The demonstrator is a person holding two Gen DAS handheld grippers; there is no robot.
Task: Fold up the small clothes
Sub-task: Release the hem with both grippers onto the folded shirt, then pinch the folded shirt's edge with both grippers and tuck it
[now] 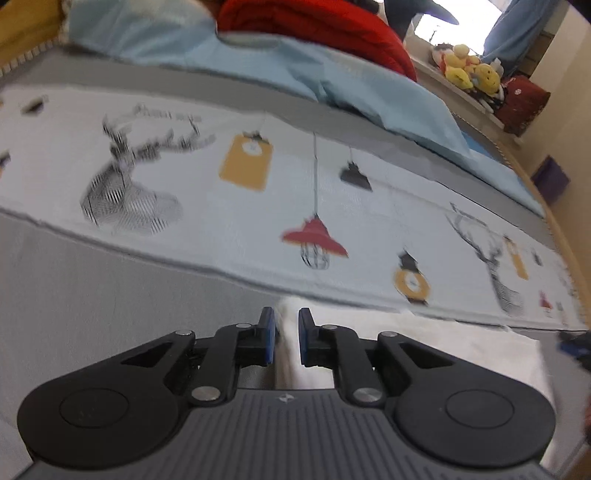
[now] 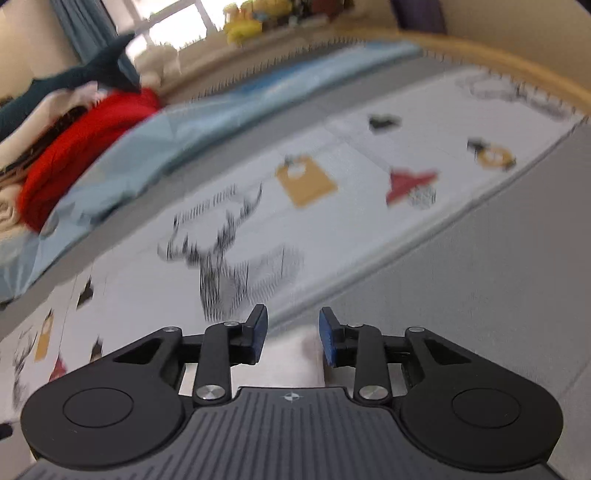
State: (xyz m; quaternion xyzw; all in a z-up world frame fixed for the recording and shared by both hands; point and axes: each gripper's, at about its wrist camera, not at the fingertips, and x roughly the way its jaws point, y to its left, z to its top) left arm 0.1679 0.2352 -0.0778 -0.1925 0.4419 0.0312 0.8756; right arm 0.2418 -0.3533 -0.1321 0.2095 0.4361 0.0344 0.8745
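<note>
A small white garment [image 1: 424, 343] lies on the grey bed sheet [image 1: 92, 302], just in front of a printed white cover. In the left wrist view a raised fold of it stands between the blue pads [image 1: 271, 334] of my left gripper [image 1: 287, 321]. The jaws are only a little apart and I see no firm pinch. In the right wrist view my right gripper [image 2: 293, 325] is open, with a clear gap. The white garment [image 2: 291, 365] lies below and between its fingers, touching neither pad. Most of the garment is hidden under both grippers.
The printed cover [image 1: 258, 214], with deer, lamps and tags, spans the bed. Behind it lie a light blue quilt [image 1: 332, 81] and a red blanket [image 1: 314, 26]. Plush toys [image 1: 469, 70] sit on a ledge by the window. The wooden bed rim [image 2: 498, 55] curves along the far right.
</note>
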